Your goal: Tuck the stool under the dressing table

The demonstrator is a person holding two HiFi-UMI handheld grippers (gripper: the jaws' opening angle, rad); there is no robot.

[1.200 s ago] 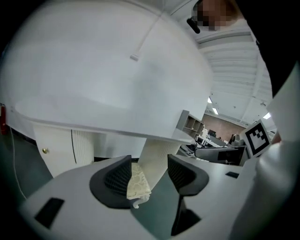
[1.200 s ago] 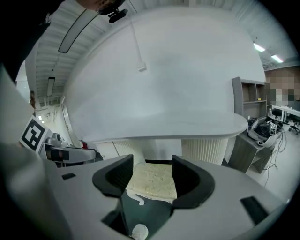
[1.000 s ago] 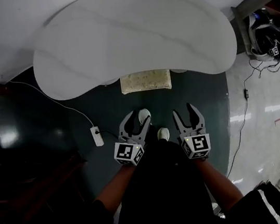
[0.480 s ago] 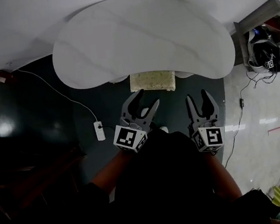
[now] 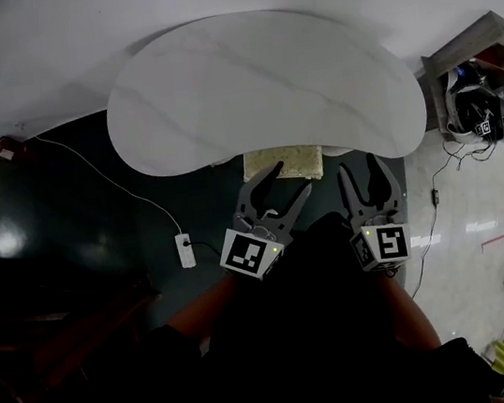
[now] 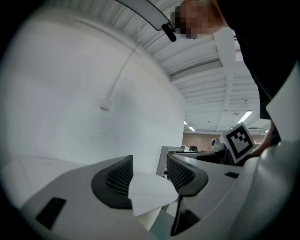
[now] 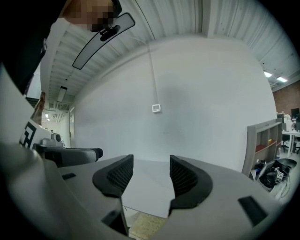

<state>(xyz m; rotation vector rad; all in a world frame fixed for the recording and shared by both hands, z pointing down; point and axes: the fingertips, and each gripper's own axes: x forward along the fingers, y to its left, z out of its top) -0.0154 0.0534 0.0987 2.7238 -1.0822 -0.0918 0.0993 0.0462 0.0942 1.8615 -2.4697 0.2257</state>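
The head view is dim and underexposed. The pale table [image 5: 261, 80] is its brightest surface, evenly lit with no hard shadow on top. The dark floor [image 5: 71, 196] to the left sinks almost to black, broken by one small patch of glare near the left edge. The glossy tiles [image 5: 479, 198] at right carry streaks of reflected light. Straight lines bow strongly toward the edges.

Both gripper views are brighter, framed by a round black vignette with heavy fisheye bending. Light comes from ceiling lamps [image 6: 244, 115], which blow out to white. The wall [image 7: 187, 93] is flat and shadowless. The jaws close to the lens look soft.
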